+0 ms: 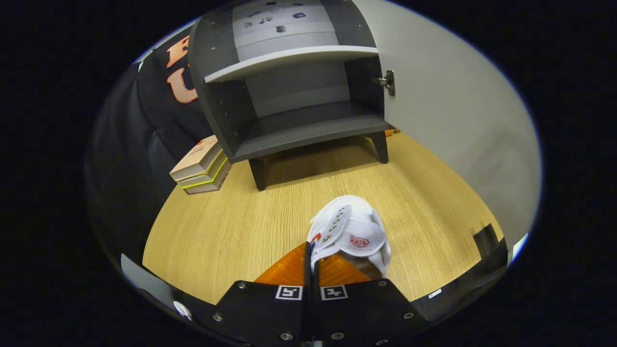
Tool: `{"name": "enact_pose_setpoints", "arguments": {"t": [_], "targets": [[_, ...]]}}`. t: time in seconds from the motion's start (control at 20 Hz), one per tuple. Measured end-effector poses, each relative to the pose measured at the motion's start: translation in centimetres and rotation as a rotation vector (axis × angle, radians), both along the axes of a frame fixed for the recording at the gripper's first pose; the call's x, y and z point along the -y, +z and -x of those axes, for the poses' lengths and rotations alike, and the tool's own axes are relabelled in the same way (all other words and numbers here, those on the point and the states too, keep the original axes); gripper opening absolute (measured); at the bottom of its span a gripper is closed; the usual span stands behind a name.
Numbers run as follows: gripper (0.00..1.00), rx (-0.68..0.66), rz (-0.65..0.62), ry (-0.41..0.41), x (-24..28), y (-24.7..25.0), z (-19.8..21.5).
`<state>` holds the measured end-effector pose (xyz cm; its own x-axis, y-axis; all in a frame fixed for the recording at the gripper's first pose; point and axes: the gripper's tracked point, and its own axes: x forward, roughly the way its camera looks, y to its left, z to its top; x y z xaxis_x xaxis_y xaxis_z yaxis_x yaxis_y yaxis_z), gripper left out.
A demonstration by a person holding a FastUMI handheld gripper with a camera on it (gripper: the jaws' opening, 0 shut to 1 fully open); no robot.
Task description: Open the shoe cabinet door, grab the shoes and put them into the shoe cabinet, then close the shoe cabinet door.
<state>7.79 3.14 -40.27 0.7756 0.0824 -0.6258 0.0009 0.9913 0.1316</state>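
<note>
My gripper (311, 253) is shut on the near rim of a white shoe (354, 226), whose thin side is pinched between both fingers. The shoe points away from me, its toe toward the cabinet, and it appears to be held above the wooden floor (231, 226). Beyond it stands the dark grey shoe cabinet (299, 130) on short legs. Its door (448, 106) is swung wide open to the right, hanging on a metal hinge (388, 82). Inside, the lower compartment (308, 120) is bare, with a pale shelf (289, 60) above it.
A stack of books (200, 166) lies on the floor beside the cabinet's left leg, against the black cloth wall (135, 144). The open door runs along the whole right side. A low dark edge (487, 241) borders the floor at the near right.
</note>
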Motion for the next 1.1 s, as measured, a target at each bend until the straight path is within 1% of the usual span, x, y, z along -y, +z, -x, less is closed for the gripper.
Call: {"name": "enact_pose_setpoints", "arguments": {"t": [0.2, 0.35, 0.6, 0.7, 0.85, 1.1], "targets": [[0.00, 0.100, 0.017, 0.026, -0.9, 6.5, 0.7], [0.00, 0.179, 0.042, 0.063, -1.6, 12.1, 0.4], [0.00, 0.326, 0.080, 0.132, -2.9, 21.5, -2.3], [0.00, 0.379, 0.096, 0.154, -3.3, 24.9, -4.6], [0.00, 0.434, 0.111, 0.173, -3.7, 28.6, -8.5], [0.00, 0.456, 0.147, 0.225, -4.4, 31.2, -16.5]]}}
